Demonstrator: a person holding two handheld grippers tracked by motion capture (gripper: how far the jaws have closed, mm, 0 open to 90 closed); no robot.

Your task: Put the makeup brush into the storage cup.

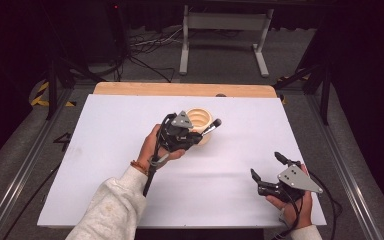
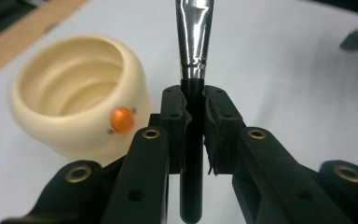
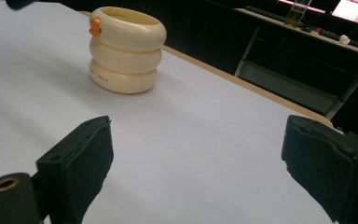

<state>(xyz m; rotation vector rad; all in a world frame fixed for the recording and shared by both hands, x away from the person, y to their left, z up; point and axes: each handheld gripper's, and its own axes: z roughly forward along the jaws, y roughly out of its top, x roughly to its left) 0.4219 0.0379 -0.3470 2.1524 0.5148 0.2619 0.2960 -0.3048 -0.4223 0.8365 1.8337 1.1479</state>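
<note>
At a white desk (image 1: 105, 165), the left gripper (image 2: 193, 109) clamps its fingers on a black-handled brush (image 2: 193, 42) just beside a cream ribbed holder (image 1: 200, 122). The brush, its long axis level, points ferrule-first away from the hand; dropping it in apparently remains. The right gripper (image 1: 265, 167) rests well apart, fingers spread.
</note>
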